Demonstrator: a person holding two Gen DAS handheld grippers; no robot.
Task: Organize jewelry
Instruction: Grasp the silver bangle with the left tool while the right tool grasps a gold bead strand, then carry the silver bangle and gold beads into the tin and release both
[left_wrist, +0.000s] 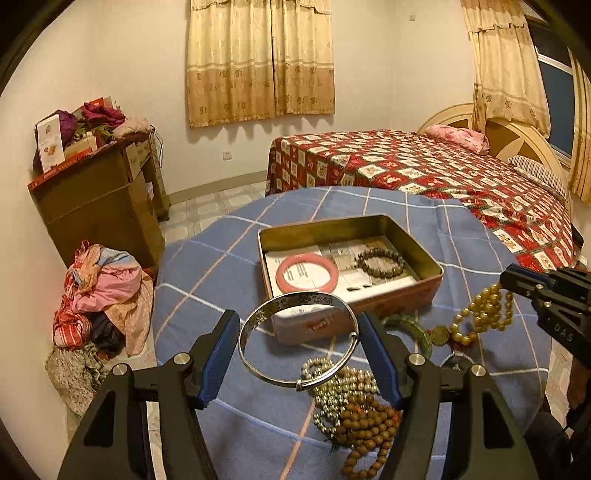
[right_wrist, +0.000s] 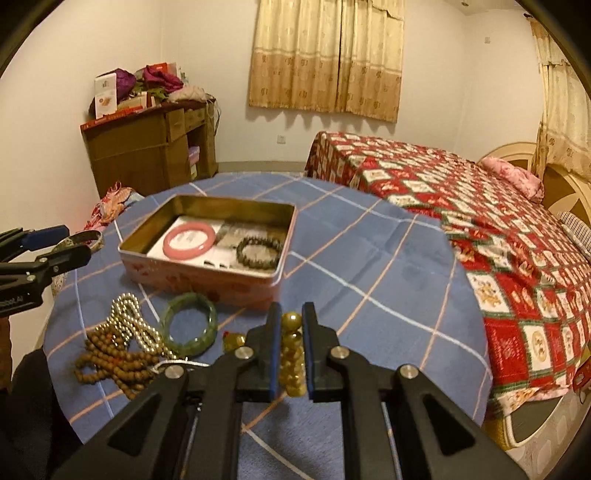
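- Silver bangle: rigid, thin, slick; apparently pinched across its width by left gripper, above table's near edge.
- Amber bead strand: limp; right gripper clenched on it.
- Tin: table centre.

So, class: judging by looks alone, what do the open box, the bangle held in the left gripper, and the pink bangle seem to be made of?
Box: probably tin-plate metal; thin walls with a dull golden sheen inside.
Bangle in the left gripper: likely silver-toned metal; bright, reflective, thin band with patterning.
Pink bangle: perhaps stone, glass or resin; smooth, opaque, glossy. The look alone cannot settle it.
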